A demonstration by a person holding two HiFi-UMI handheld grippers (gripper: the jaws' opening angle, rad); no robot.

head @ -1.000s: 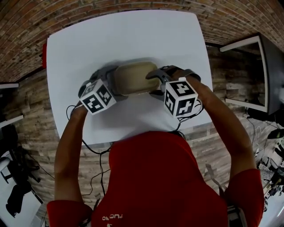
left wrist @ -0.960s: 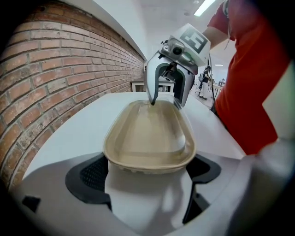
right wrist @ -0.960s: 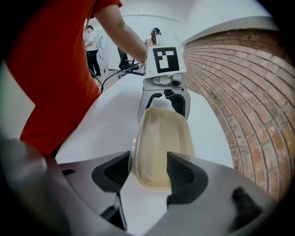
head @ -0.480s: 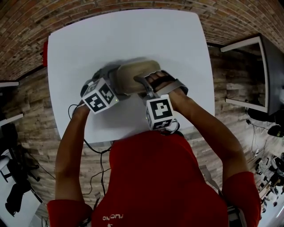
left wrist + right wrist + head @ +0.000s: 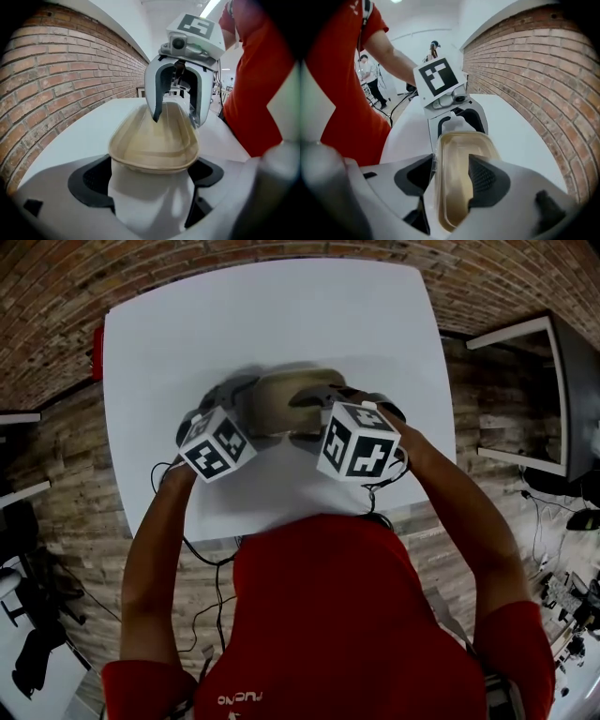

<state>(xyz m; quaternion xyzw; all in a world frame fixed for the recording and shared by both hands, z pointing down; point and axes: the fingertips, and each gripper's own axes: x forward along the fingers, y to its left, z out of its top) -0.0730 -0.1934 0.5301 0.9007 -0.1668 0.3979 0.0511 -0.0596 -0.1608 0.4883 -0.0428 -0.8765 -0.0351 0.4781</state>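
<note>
The left claw [image 5: 246,407], in the head view, sits at the left end of a beige tray [image 5: 277,401] on the white table [image 5: 281,315]. The right claw [image 5: 314,407] comes in over the tray's other end. Their marker cubes stand near each other, above the table's near edge. The person's red shirt [image 5: 337,615] fills the lower part of the picture.

In the left gripper view, the left claw [image 5: 151,178] has its jaws spread wide. The tray [image 5: 152,140] has its rounded near end lodged between them, the rim reaching both dark pads, so the claw holds it across its width. The tray runs away from the camera, open side up. At its far end the right claw [image 5: 178,119] hangs with its fingers well apart: one tip dips inside the tray, and the other stands outside the rim on the person's side. A brick wall [image 5: 61,79] runs along the left.

In the right gripper view, the right claw [image 5: 450,180] is spread and clamps nothing. Its jaws straddle one long wall of the tray [image 5: 457,154]. One pad sits just outside the rim and the other inside the tray, apart from that wall. The tray looks rolled to one side in this picture. Beyond it, the left claw [image 5: 459,126] grips the far end.
</note>
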